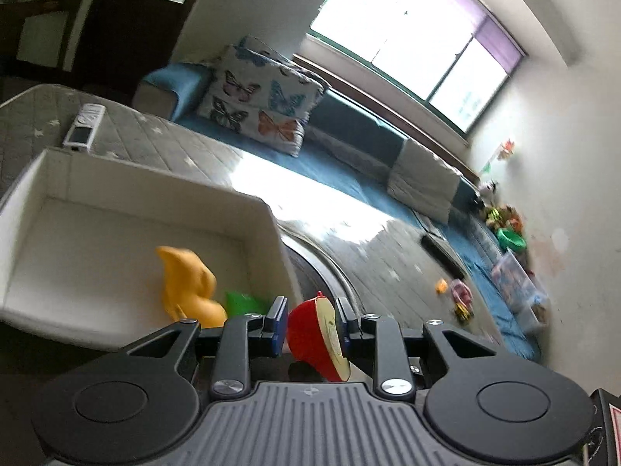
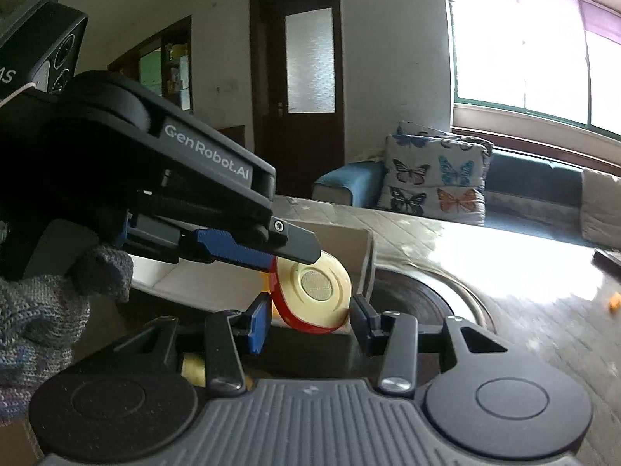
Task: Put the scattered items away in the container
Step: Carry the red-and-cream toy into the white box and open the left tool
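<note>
Clamped between the left gripper's (image 1: 311, 318) pads, a red apple half (image 1: 316, 336) hangs beside the white container's (image 1: 155, 178) near corner; the right gripper (image 2: 308, 320) pinches the same half; beyond, a yellow toy (image 1: 188, 285) lies inside the container

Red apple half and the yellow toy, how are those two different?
The apple half is red with a cream cut face; the yellow toy is yellow all over. The apple half is clamped in the left gripper; the yellow toy lies inside the white box. Both look like plastic toys.
</note>
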A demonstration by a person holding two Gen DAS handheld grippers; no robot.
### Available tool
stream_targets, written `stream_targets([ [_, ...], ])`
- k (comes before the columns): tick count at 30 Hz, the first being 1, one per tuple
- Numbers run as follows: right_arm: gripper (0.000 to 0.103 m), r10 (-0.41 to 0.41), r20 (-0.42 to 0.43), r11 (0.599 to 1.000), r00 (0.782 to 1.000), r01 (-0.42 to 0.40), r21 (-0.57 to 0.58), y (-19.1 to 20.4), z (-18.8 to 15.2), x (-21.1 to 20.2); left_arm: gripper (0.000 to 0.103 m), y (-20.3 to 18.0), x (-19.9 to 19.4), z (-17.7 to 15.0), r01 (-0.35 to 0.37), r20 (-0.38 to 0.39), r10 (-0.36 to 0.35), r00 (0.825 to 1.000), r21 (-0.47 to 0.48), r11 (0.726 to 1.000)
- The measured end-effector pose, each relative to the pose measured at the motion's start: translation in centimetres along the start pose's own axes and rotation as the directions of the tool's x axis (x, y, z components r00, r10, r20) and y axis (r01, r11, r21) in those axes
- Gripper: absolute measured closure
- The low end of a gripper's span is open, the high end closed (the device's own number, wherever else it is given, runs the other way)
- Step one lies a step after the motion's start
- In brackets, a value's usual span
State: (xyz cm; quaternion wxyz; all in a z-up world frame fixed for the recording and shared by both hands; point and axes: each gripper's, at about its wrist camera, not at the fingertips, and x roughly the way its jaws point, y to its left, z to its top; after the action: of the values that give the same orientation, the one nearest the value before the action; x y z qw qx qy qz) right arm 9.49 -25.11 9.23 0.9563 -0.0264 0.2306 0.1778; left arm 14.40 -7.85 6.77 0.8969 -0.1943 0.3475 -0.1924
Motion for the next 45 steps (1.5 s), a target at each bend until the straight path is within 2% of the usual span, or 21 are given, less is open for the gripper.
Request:
stream_targets([
  [6,0.062,0.019,-0.043,1.000,0.999,-0.020,-0.018,0.2,1.1,4.5,0.075,2.4,2.7,2.3,-0.011,0.005,0.011,1.000,-0.024,1.000],
  [7,0.070,0.023,-0.051,1.000,0.998,-0.025,-0.020,0.2,1.1,5.2,0.075,2.8,3.2,2.5,0.003,-0.006,-0.003,1.000,-0.033,0.999],
  [9,0.070,0.030,-0.071,0.999,0.997,-0.032,-0.024,0.4,0.9,6.4,0.075,3.5,4.2,2.8,0.010,-0.025,-0.011,1.000,-0.045,0.999],
  [11,0.069,0.003,-0.095,1.000,0.996,-0.006,-0.027,0.6,0.9,7.6,0.075,4.0,5.1,2.8,-0.036,-0.034,0.034,0.999,-0.049,0.998],
  [15,0.069,0.007,-0.116,1.000,0.993,-0.009,-0.019,0.6,0.4,8.6,0.075,5.6,6.0,2.5,-0.028,-0.065,0.023,0.998,-0.089,0.996],
  [30,0.069,-0.010,-0.108,0.999,0.994,0.005,-0.045,0.6,0.4,7.2,0.075,6.0,2.6,1.5,-0.055,-0.029,0.052,0.998,-0.088,0.995],
  [34,0.069,-0.045,-0.104,0.997,0.994,0.038,-0.064,0.6,0.8,7.5,0.075,6.1,1.6,1.3,-0.052,-0.013,0.051,0.999,-0.087,0.995],
  [39,0.069,-0.093,-0.074,0.995,0.993,0.090,-0.034,-0.4,1.6,8.2,0.075,6.3,1.1,1.0,-0.063,-0.014,0.062,0.998,-0.071,0.995],
  [45,0.069,-0.108,-0.052,0.994,0.993,0.107,-0.019,-1.0,2.0,8.1,0.075,6.9,0.4,0.5,-0.087,-0.018,0.086,0.996,-0.071,0.994],
])
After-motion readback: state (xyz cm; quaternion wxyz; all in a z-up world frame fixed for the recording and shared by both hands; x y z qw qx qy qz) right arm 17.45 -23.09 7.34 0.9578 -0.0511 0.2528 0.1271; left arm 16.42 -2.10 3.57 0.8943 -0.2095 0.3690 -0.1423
